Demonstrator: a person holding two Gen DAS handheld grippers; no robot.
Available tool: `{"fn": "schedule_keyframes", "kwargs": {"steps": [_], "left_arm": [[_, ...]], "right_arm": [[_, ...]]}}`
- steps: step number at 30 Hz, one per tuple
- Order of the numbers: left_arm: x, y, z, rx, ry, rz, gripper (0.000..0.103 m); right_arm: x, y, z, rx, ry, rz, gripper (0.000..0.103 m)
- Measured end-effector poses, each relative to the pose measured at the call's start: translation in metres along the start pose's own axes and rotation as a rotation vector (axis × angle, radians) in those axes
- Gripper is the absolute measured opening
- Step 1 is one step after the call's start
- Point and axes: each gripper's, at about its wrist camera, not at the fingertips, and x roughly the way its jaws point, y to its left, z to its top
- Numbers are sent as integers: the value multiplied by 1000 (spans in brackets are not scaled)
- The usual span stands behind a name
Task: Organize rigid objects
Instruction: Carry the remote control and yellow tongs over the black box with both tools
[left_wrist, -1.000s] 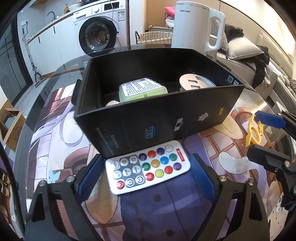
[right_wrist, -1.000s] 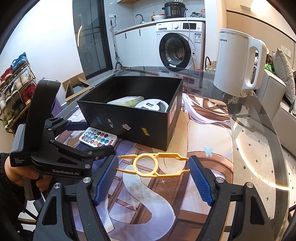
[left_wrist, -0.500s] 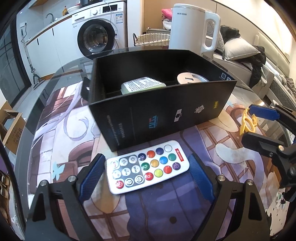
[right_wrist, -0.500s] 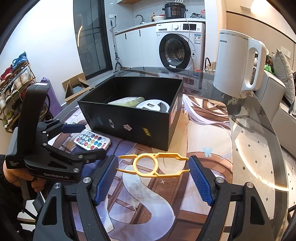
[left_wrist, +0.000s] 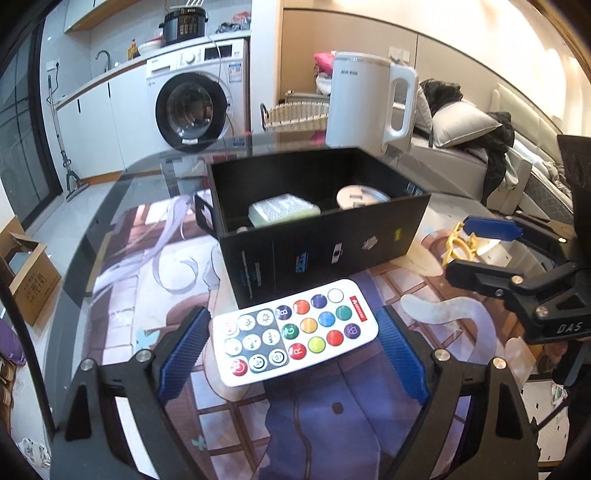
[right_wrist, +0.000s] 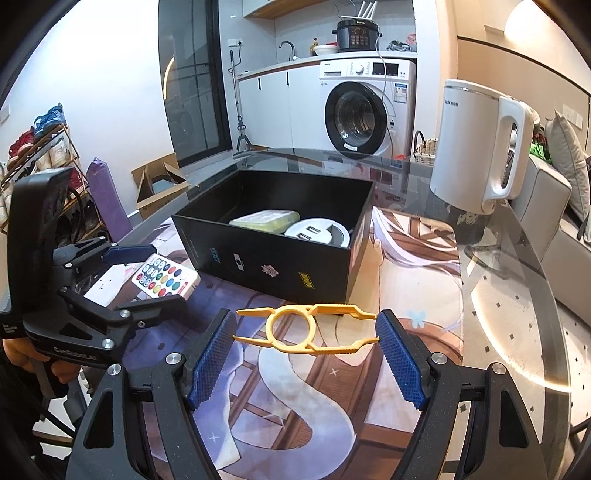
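A white remote (left_wrist: 295, 330) with coloured buttons spans my left gripper (left_wrist: 293, 350), whose blue pads press on its two short ends; it hangs just in front of the black box (left_wrist: 325, 251). From the right wrist view the remote (right_wrist: 166, 277) is clear of the mat. My right gripper (right_wrist: 306, 332) is shut on a yellow plastic tweezer tool (right_wrist: 306, 328), held crosswise, right of the box's front corner. The box (right_wrist: 266, 266) is open on top and holds a green-white pack (left_wrist: 282, 212) and a round white disc (left_wrist: 360, 195).
A tall white kettle (right_wrist: 476, 147) stands on the glass table behind the box at the right. A printed mat (right_wrist: 295, 387) covers the table in front. A wicker basket (left_wrist: 295, 116) and washing machine (left_wrist: 192, 107) are beyond; a cardboard box (left_wrist: 29, 277) sits on the floor at left.
My left gripper has drawn back and risen with the remote in it, so the black box now looks further off. The right gripper and its yellow tool have stayed put.
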Motion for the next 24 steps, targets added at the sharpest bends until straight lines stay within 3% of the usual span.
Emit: {"fn": "schedule_keyframes", "kwargs": {"steps": [24], "left_arm": [[-32,-8,49,50,-182,24,90]], "right_arm": [[-21,10,40,-98,-99,-12,79]]}}
